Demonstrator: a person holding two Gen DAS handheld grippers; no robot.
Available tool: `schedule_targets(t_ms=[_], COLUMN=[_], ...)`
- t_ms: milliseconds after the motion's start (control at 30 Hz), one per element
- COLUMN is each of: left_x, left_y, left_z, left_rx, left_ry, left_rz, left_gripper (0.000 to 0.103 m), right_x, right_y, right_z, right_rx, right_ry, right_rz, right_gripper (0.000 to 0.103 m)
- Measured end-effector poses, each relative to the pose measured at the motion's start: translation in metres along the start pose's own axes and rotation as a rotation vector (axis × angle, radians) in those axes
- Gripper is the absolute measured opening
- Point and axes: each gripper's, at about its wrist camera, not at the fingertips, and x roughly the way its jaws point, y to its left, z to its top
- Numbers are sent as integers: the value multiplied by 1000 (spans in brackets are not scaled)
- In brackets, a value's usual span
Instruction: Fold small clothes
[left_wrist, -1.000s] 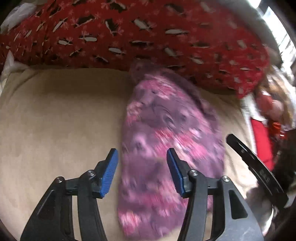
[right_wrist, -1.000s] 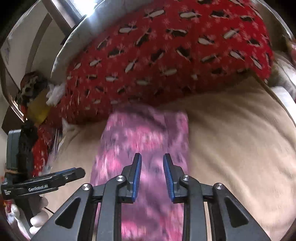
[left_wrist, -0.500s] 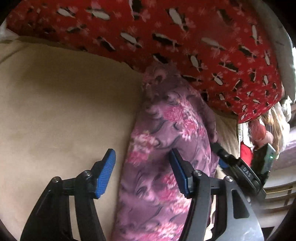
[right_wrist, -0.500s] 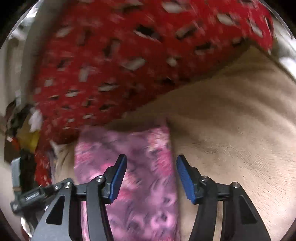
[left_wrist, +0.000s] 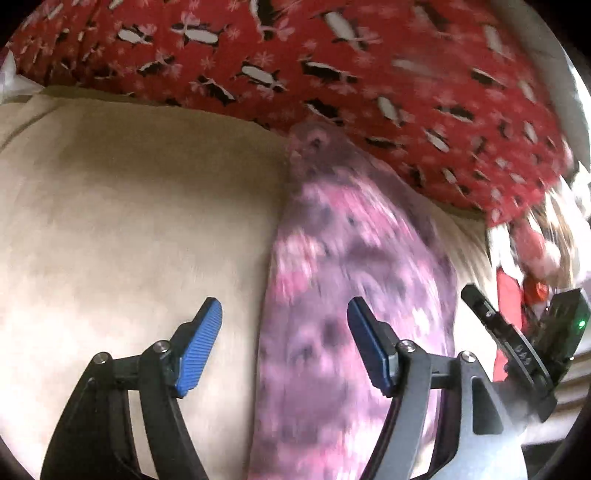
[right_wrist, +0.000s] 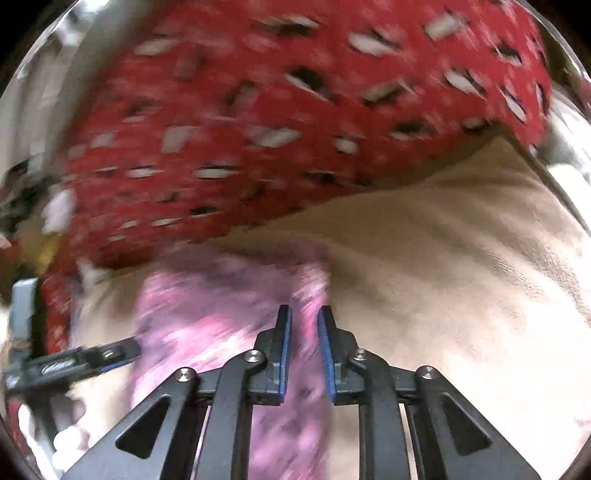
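Wide-open left gripper (left_wrist: 284, 343) over pink floral garment's (left_wrist: 354, 295) left edge on beige cushion (left_wrist: 129, 206).

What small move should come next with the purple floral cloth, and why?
Probably bring the left gripper down onto the cloth's near edge and close: its jaws, just opening, stand wide with nothing pinched, while the right gripper has just closed on the other edge.
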Motion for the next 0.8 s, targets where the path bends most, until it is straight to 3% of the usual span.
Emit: schedule_targets(t_ms=[133,200,233,267,300,433,500,533,600,633,667,733,800], left_x=[-23,-23,-18,-6,-6,-34,-41,-44,-39,-34,-27,-14,-11], left_y=[-11,-16,-19,-25,-24,-13,-9,-9,-10,-11,-11,-11,-5], left_z=[-44,-62,-71,-82,-88,-96,-100,-105,-112,-115,-120,-128,-127], left_rx=[86,127,166,243,276,225,211,212,228,238,259,296,270], left_ry=[-47,-68,-62,-45,-51,-75,-81,-87,-74,-64,-58,-46,-41], left_rz=[20,67,136,252,280,229,204,205,214,231,282,412,405], left_gripper=[70,70,71,73,73,72,72,72,72,72,72,73,76], right_x=[-18,-12,-1,8,7,-28,-46,-49,-44,-40,-39,-54,-61], right_y=[23,36,43,48,52,47,32,28,13,10,7,7,4], right_z=[-32,-50,-64,-74,-81,-75,-78,-82,-94,-98,-102,-106,-108], right_rx=[-36,-68,-123,-189,-242,-165,-105,-85,-31,-13,18,48,32], right_ry=[27,63,101,130,122,77,33,31,85,111,134,70,25], right_rz=[151,192,150,89,69,37,-48,-81,-144,-135,-75,7,-9], right_gripper=[19,22,28,28,28,33,42,52,57,56,37,10,10])
